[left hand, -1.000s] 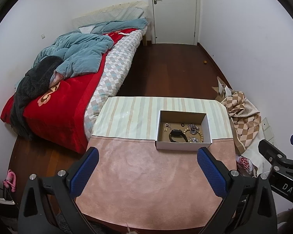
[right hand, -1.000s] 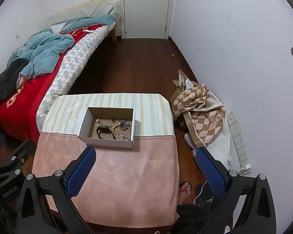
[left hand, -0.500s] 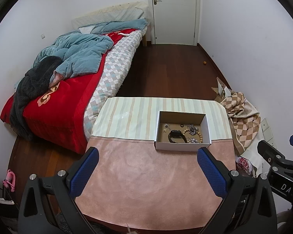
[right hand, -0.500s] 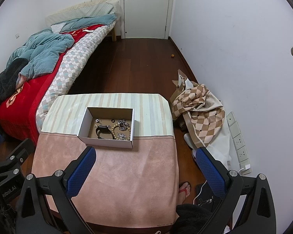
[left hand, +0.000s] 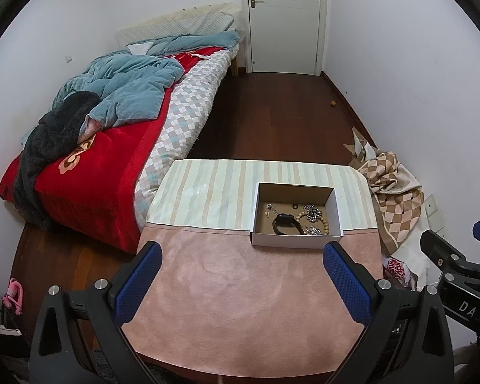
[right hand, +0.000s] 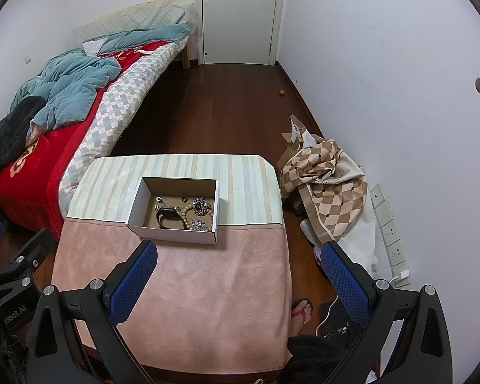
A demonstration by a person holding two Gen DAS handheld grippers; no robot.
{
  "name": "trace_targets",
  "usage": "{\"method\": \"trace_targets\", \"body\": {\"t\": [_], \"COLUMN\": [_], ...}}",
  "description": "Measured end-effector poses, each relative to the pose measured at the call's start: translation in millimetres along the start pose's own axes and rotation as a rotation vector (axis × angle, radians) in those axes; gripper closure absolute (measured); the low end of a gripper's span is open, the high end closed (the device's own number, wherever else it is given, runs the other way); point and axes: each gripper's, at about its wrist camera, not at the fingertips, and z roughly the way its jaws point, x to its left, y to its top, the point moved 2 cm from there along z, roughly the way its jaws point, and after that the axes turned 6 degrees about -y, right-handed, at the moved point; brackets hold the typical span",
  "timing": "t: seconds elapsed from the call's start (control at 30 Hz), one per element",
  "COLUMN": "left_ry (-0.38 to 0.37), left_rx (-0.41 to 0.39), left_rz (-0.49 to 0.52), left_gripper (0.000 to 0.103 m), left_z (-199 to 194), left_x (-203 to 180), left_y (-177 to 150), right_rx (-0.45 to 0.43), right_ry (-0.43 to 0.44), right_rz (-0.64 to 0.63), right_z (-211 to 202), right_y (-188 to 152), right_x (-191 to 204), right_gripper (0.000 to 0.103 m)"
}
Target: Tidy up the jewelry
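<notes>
So here's where we are: all the jewelry we can see sits inside the box (left hand: 296,240) on the table (left hand: 240,288), right where the striped cloth meets the pink one. In there we've got a black band (right hand: 169,217), a bead bracelet (right hand: 188,214) beside it, a couple of silvery clusters (right hand: 201,206) toward the right side, and a few tiny bits (right hand: 158,199) near the far-left corner, too small for us to say what they are. Nothing lies loose on the table as far as we can tell. The left gripper (left hand: 240,284) and the right gripper (right hand: 236,283) both hang above the near pink part, fingers spread wide, holding nothing, well back from the box. Honestly this could be the pile waiting to be sorted, or everything already gathered into the box, and we can't call it from this. If we do go in, we'd say come down from above, since the box walls block a low sideways reach. Take one piece at a time, and watch the band and beads, which touch and may drag each other. The tiny bits will likely need a very square, careful pinch. The other gripper could steady the box wall, because light cardboard probably slides on that cloth.
</notes>
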Motion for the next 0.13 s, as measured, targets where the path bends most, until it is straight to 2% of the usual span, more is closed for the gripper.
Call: {"method": "trace_targets", "body": {"t": [0.13], "left_ry": [0.002], "left_rx": [-0.008], "left_rz": [0.0], "left_gripper": [0.0], "left_z": [-1.9], "left_x": [-0.6], "left_y": [0.7], "right_rx": [0.0], "right_ry": [0.0], "right_rz": [0.002], "right_z": [-0.1], "right_y": [0.8], "right_x": [-0.5], "right_gripper": [0.0]}}
